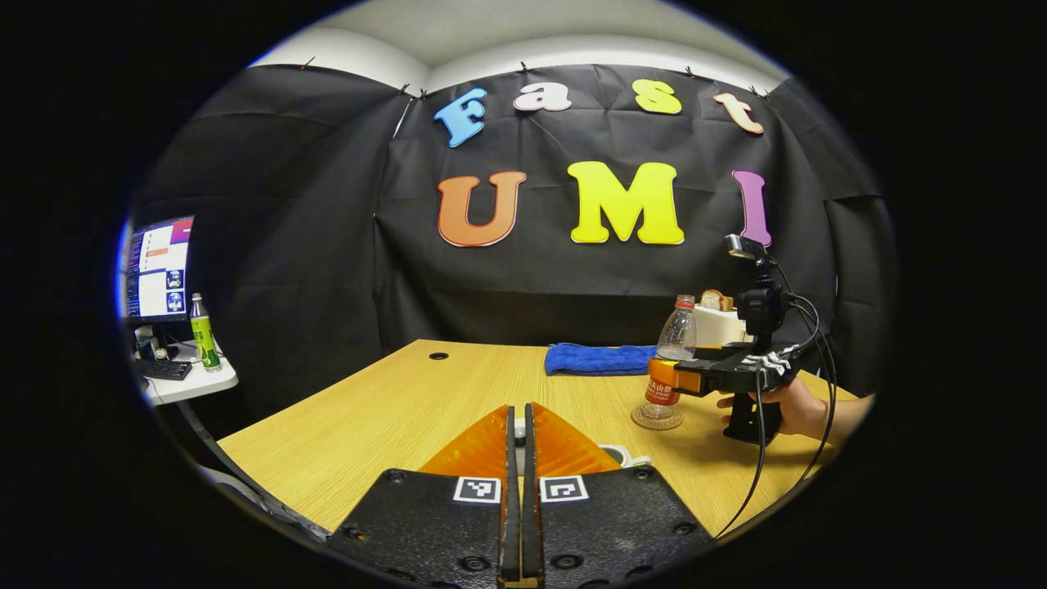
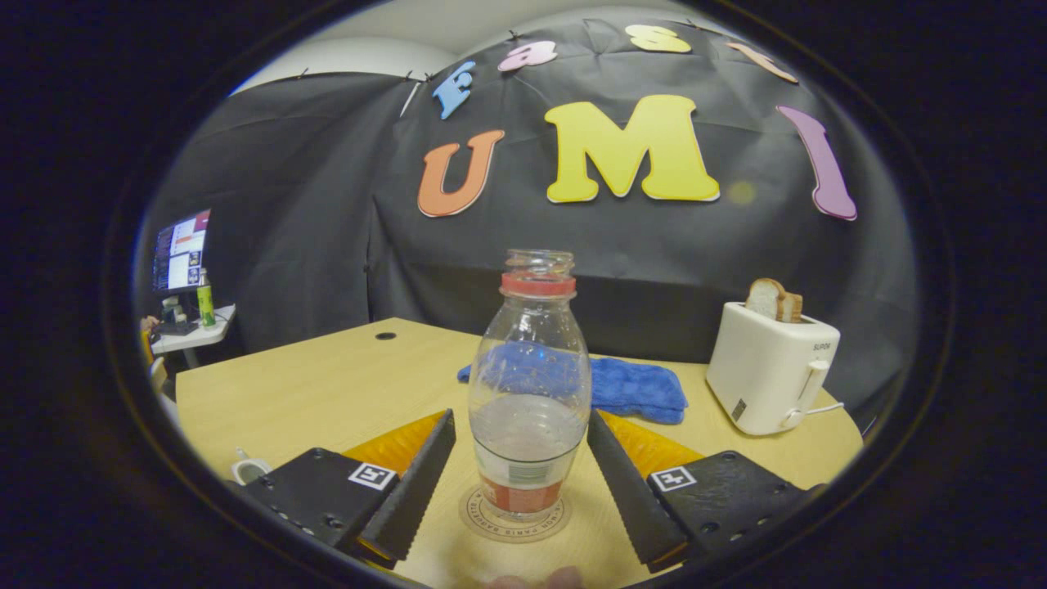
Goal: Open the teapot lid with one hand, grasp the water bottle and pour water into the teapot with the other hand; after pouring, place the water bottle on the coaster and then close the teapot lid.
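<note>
**Bottle's on the coaster, lid side is harder to read**

So here's where things sit. The water bottle [image 2: 530,384] is standing upright on the round coaster [image 2: 514,514] on the wooden table [image 2: 327,384]. No cap on it, red ring at the neck, a bit of water left in the lower part. The right gripper [image 2: 519,470] has its fingers spread wide either side of the bottle, with a visible gap on both sides, so nothing is pressing on it. From the left gripper view you can see that same gripper out at the far right of the table, a hand [image 1: 797,406] wrapped around its grip, fingers flanking the bottle's label.

The left gripper [image 1: 519,429] is low over the near edge of the table with its fingers drawn together, just a thin slit between them. There's something small and pale sitting in that slit near the tips, but I can't tell if it's the lid knob or whether it's really being squeezed. A bit of white teapot [image 1: 623,455] pokes out just right of those fingers, mostly hidden behind them.

Other stuff around: a blue towel [image 2: 634,388] lying behind the bottle, a white toaster [image 2: 769,376] with toast sticking out to the right, and a side desk with a monitor [image 1: 159,266] and a green bottle [image 1: 203,334] off to the left.
</note>
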{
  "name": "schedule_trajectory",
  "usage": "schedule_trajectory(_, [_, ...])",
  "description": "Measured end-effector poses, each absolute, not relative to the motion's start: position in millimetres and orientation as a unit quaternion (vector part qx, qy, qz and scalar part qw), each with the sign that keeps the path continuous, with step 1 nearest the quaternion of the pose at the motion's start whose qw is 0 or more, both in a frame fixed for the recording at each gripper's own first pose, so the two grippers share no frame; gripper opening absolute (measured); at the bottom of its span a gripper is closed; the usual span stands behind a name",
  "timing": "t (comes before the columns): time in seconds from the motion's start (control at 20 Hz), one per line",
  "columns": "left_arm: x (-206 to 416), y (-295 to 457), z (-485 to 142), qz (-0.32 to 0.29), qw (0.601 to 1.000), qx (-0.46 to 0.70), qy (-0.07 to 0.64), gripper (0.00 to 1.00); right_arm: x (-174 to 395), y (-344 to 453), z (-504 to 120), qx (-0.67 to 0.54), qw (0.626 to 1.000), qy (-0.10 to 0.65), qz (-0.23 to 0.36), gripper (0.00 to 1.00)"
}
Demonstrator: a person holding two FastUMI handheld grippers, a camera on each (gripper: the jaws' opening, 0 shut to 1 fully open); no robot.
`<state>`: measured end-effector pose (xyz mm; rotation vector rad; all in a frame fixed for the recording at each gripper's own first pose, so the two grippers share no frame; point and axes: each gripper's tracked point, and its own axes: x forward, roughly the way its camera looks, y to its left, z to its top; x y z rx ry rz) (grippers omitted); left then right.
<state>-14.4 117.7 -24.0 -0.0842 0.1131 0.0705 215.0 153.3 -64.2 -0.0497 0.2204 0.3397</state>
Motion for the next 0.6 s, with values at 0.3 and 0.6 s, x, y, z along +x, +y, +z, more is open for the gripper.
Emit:
schedule_trajectory(0.3, [-9.3,103.8,-18.3,0.025,0.998,-0.04,0.048,0.04,180.2,129.5,-34.8,-0.03,0.984,0.081,0.153,0.96])
schedule_trajectory(0.6, [11.9,63.7,-21.8,-0.014,0.998,-0.051,0.044,0.04,115.7,81.4,0.3,-0.041,0.991,0.028,0.121,0.95])
